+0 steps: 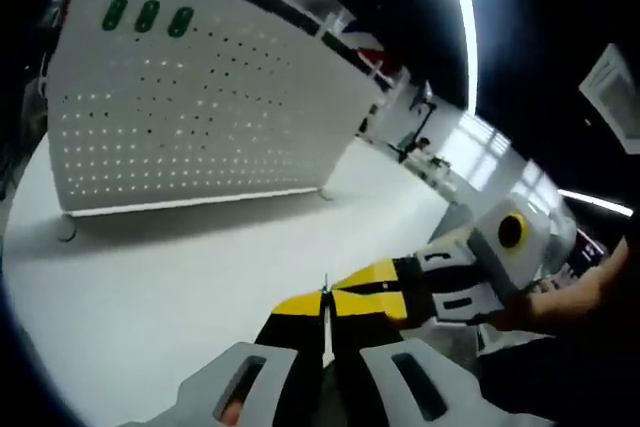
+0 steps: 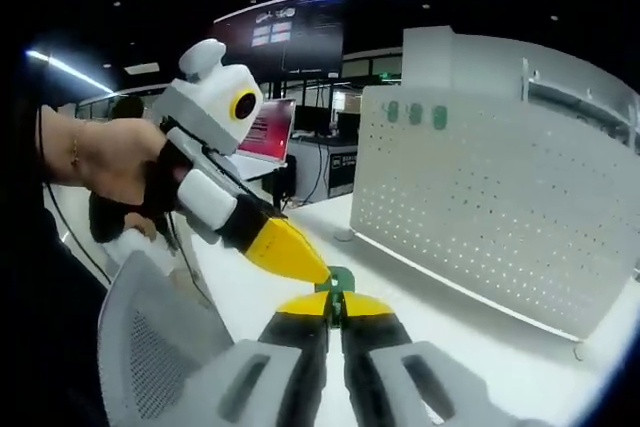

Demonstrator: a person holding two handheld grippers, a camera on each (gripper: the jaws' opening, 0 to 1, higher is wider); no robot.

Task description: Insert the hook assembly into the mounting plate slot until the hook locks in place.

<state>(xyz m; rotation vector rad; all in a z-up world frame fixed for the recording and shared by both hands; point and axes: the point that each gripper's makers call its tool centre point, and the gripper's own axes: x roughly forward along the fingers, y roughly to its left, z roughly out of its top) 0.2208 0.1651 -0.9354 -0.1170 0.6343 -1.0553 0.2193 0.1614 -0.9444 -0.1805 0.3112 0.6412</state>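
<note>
Above the white table [image 1: 150,277], my right gripper [image 2: 335,299] pinches the green hook assembly [image 2: 340,279]; my left gripper [image 1: 326,307] looks pressed together. Handover seems underway. Next I'd carry it toward the pegboard [image 2: 480,207] at two o'clock.

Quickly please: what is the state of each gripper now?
Left gripper: shut, nothing visible between the jaws.
Right gripper: shut on a small green part.

No legible text — wall screen [image 2: 285,32] lettering blurred
</note>
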